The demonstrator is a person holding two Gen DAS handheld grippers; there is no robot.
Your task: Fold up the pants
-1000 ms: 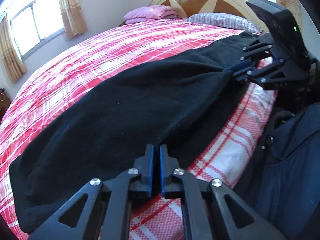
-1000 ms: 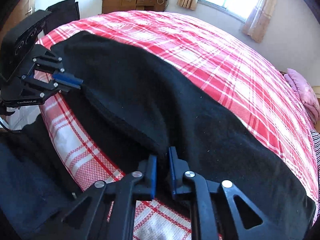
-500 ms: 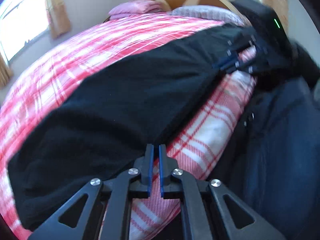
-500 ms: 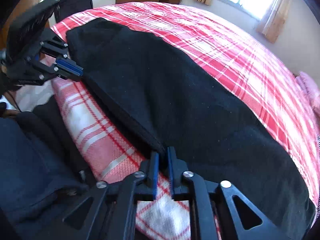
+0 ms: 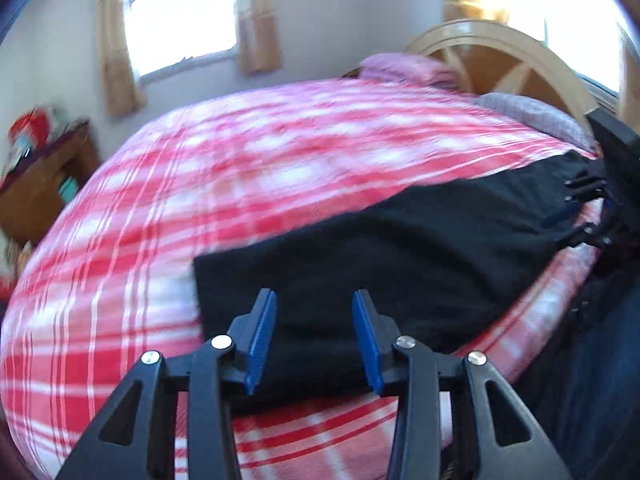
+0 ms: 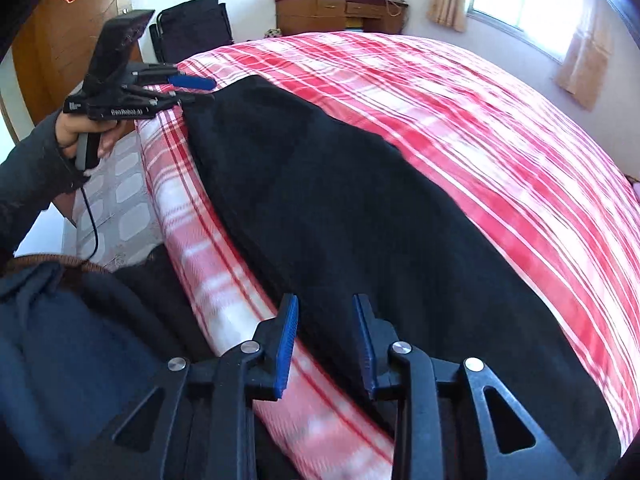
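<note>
Left claw point(image 5: 313, 340) is spreading its blue pads, nothing pinched, with the black pants point(image 5: 400, 264) lying just ahead on the red plaid bed point(image 5: 240, 168). Right claw point(image 6: 325, 346) is opening too, hovering over the pants' near edge, not gripping.

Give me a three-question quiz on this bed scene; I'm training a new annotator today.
1. True or false: the black pants lie along the bed's near edge.
2. What pattern covers the bedspread?
3. Is cloth pinched in the left gripper? A yes, B no.

Key: 1 true. 2 red and white plaid. 3 B; its jaws are opening with nothing pressed between them, as are those of the right gripper.
</note>
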